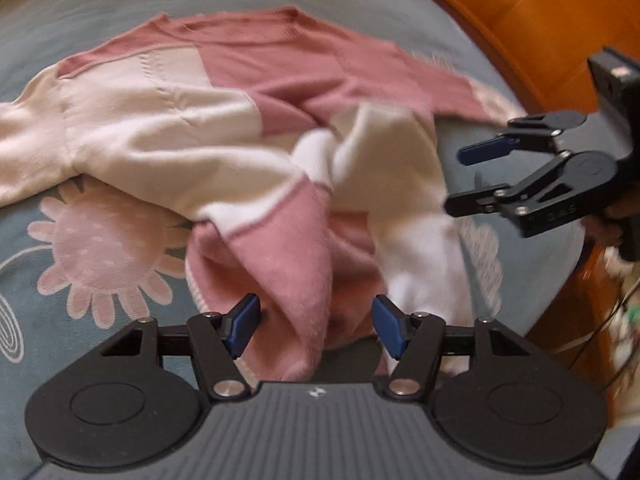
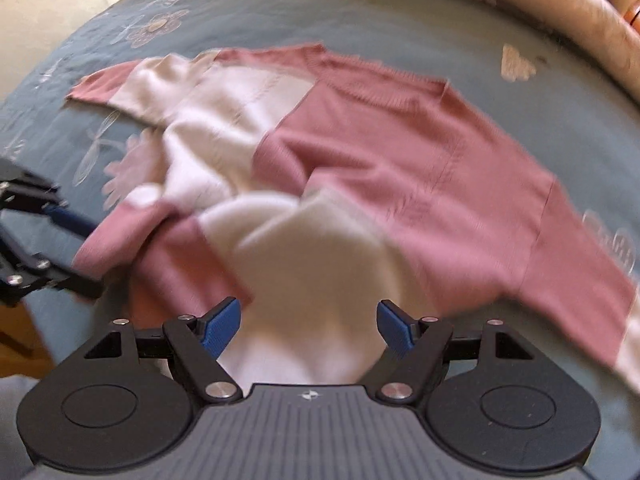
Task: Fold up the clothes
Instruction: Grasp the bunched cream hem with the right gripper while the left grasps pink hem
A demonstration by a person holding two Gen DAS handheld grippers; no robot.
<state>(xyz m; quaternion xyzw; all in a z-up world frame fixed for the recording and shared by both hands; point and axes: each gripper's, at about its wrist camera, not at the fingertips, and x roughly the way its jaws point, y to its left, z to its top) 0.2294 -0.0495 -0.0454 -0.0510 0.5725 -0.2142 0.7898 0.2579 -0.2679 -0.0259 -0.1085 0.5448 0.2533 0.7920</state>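
Both hand-held grippers, left [image 1: 315,326] and right [image 2: 309,326], hang with jaws apart over a rumpled sweater.

Pink-and-cream sweater [image 1: 248,128] lies spread on the flowered bed cover [image 1: 100,248], its near hem bunched and turned up; folding looks barely started, sleeves unfolded. Motion blur smears the knit; the near edge is hidden behind the gripper bodies.
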